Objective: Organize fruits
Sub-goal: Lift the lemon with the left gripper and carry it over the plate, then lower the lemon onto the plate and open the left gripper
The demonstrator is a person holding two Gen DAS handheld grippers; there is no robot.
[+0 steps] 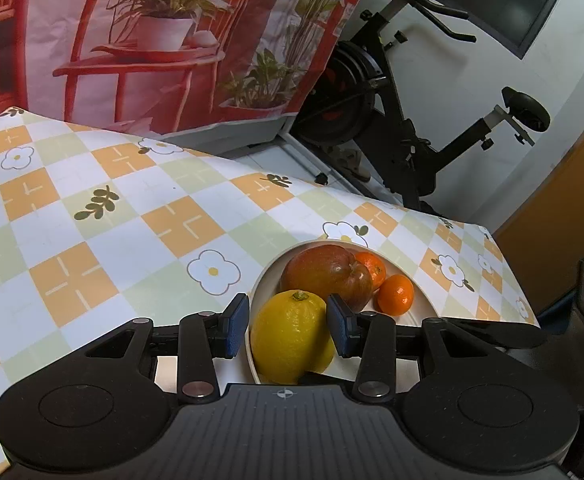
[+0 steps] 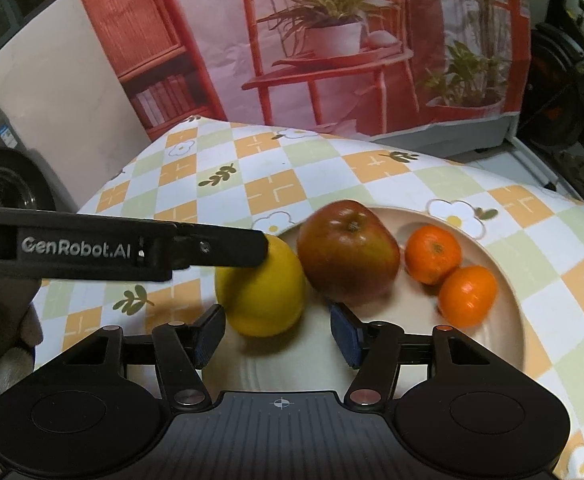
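Left wrist view shows the left gripper (image 1: 288,326) closed around a round yellow lemon (image 1: 292,338) in the cream plate (image 1: 419,284); firm, waxy, probably slippery, best held across its middle; right gripper (image 2: 278,336) open.

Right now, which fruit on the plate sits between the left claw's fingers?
The yellow lemon, at the plate's near edge. The red apple and both small oranges, the far one and the near one, lie beyond the left claw.

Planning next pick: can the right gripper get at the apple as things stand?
Probably yes. The right gripper is open and empty, and the apple sits just beyond it on the plate; the lemon and tangerines crowd its sides.
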